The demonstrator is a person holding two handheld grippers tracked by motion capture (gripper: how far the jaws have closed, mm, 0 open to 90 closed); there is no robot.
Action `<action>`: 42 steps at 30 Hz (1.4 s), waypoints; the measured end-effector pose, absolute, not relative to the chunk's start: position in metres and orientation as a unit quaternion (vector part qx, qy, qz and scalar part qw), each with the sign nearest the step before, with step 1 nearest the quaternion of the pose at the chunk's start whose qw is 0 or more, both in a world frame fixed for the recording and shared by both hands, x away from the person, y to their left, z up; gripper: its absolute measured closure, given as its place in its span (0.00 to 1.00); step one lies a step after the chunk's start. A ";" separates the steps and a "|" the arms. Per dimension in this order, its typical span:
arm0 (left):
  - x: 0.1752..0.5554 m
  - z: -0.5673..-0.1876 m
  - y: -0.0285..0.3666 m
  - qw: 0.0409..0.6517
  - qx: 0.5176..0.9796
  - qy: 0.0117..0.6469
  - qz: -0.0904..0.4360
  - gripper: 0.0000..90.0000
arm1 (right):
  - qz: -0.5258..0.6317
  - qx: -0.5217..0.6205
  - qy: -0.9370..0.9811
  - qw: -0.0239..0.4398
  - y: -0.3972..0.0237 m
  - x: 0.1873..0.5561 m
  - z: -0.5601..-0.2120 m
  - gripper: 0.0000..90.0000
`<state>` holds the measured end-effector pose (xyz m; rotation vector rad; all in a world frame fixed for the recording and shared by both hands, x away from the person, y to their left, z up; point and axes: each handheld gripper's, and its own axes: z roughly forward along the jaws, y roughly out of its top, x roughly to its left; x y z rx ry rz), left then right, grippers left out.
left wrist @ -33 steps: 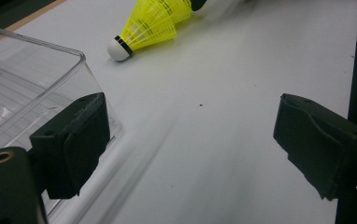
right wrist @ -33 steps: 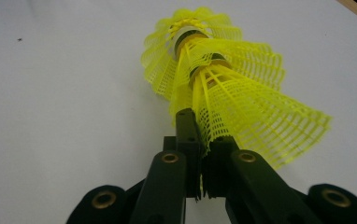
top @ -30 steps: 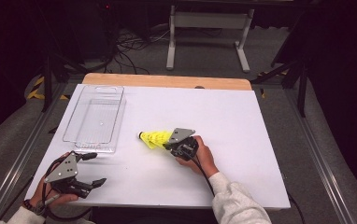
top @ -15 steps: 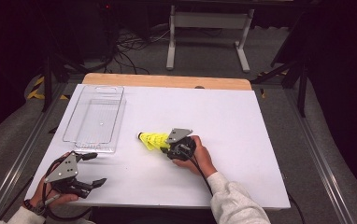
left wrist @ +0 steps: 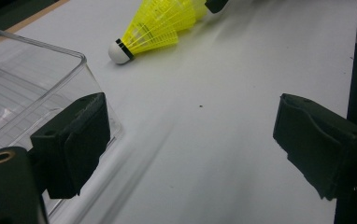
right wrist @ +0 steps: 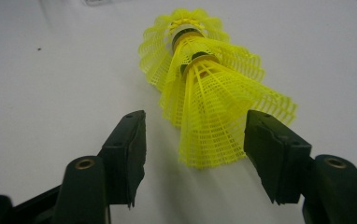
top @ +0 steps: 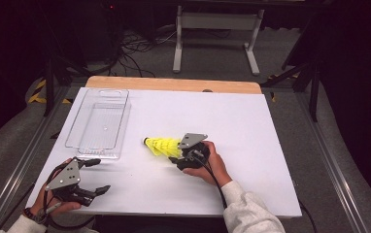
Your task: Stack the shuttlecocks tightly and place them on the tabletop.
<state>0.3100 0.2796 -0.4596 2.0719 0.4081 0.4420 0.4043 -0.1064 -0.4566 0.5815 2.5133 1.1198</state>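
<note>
Nearest the camera in the high view, the left tool (top: pixel 92 175) rests at the bench's (top: pixel 271 145) near left corner, held in a hand whose forearm enters from the bottom edge. Its jaws are spread wide with nothing between them, and they point along the bench top toward the right.

A little farther in, near the middle of the white bench, the right tool (top: pixel 176 158) lies low on the surface, its hand cupped behind it with a white sleeve trailing back toward the near edge. It points left. Its jaws have just been opening, and in the right gripper view they stand parted on either side of the wide end of a stack of yellow plastic shuttlecocks (right wrist: pixel 204 98), which lie on their side nested one inside another. The pads do not appear to press on the mesh skirt, so the shuttlecocks seem released and resting on the bench.

Farther back on the left, a clear plastic tray (top: pixel 123 127) sits empty, apart from the shuttlecocks, whose white cork tip points toward it.

Judging from this, the shuttlecocks have been set down on the bench. If the tray is their goal, moving them into it is not yet done.
</note>
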 end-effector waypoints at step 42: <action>0.309 -0.458 0.279 0.474 0.842 0.171 0.193 0.11 | 0.401 0.215 0.865 0.212 -0.120 0.369 -0.469 0.15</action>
